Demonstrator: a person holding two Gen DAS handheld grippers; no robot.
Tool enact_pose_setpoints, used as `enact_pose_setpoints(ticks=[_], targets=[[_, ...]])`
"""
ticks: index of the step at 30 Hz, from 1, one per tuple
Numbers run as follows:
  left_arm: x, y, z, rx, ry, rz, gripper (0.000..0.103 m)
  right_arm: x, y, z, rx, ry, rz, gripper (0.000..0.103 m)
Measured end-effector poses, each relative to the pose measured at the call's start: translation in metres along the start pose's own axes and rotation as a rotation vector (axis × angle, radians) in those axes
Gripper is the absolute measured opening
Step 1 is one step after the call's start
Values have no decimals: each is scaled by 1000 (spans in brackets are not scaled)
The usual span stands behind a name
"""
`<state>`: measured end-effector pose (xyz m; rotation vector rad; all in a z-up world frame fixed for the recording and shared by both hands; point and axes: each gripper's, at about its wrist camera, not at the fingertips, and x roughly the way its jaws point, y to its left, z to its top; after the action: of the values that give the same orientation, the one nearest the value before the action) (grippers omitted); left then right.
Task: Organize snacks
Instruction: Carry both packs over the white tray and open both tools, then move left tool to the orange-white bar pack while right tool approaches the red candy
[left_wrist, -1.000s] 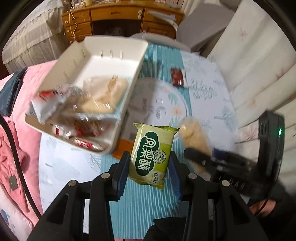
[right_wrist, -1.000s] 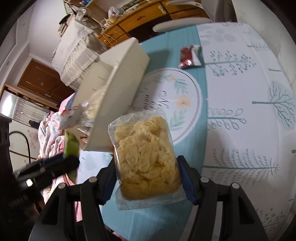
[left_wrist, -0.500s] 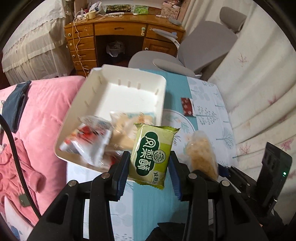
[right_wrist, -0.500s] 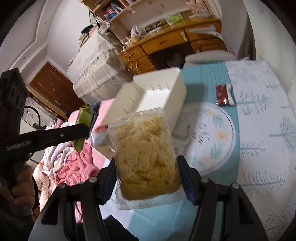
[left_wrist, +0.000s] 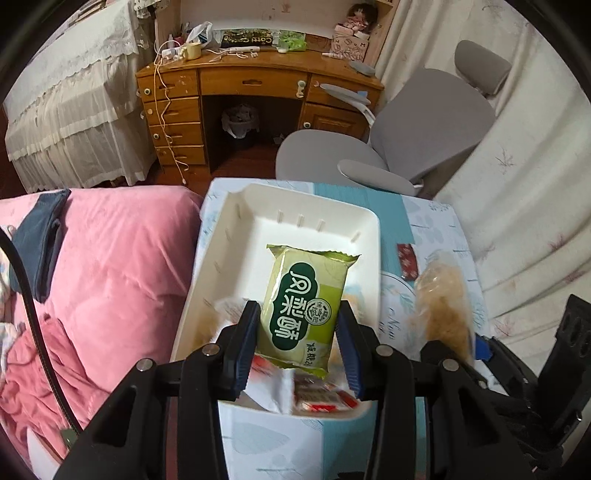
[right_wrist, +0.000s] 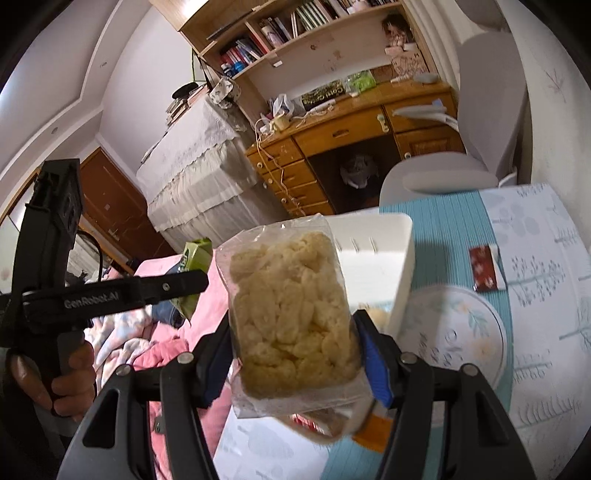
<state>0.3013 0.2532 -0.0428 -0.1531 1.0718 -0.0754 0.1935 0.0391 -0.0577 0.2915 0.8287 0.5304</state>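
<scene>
While held aloft above the white tray (left_wrist: 369, 236), both packets to be treated as light, soft-walled and easily crushed. Left tongs (left_wrist: 300, 347) clamped across the lower half of the green pastry packet (left_wrist: 304, 306), blue pads (left_wrist: 246, 347) pressing its two long edges; packet upright, tilted slightly, top seam free. Probably a crumbly cake inside a slick film: pinch pressure to be kept modest, grip kept on the flat sides rather than the crimped ends. Right tongs (right_wrist: 295, 354) closed on the clear bag of puffed crackers (right_wrist: 288, 314), gripped at its lower part. Contents brittle, bag loose and slippery; best taken low and wide, as here, with no added squeeze.

Left wrist view: full tray interior, bare at the far end, several wrapped snacks (left_wrist: 317, 398) heaped at the near end beneath the tongs; small dark red packet (left_wrist: 407, 260) lying on the table (left_wrist: 436, 221) beside the tray; pink bedding (left_wrist: 110, 266) alongside.

Right wrist view only: hand (right_wrist: 55, 373) on the left tool's handle, green packet edge-on, tray seen mainly by its outer wall, round printed motif (right_wrist: 458, 332) on the tablecloth, orange item (right_wrist: 373, 432) under the bag, identity not determinable.
</scene>
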Motion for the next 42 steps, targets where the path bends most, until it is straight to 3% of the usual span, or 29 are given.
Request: enact_pose_setpoints(ticks=[5, 7, 9, 11, 13, 28, 42], targets=[[16, 21, 9, -9, 16, -8, 43, 24, 10, 8, 6, -16, -49, 62], [26, 25, 9, 4, 41, -4, 73, 38, 10, 8, 22, 10, -89, 63], [32, 29, 5, 3, 54, -2, 80, 54, 5, 5, 57, 70, -97, 70], [37, 33, 1, 3, 70, -9, 80, 58, 0, 0, 98, 77, -100, 83], [40, 35, -3, 0, 79, -12, 80, 59, -2, -4, 119, 78, -101, 85], [37, 29, -41, -27, 113, -42, 80, 41, -13, -19, 205, 83, -75, 85], [38, -12, -115, -99, 166, -73, 80, 13, -59, -69, 271, 214, -118, 85]])
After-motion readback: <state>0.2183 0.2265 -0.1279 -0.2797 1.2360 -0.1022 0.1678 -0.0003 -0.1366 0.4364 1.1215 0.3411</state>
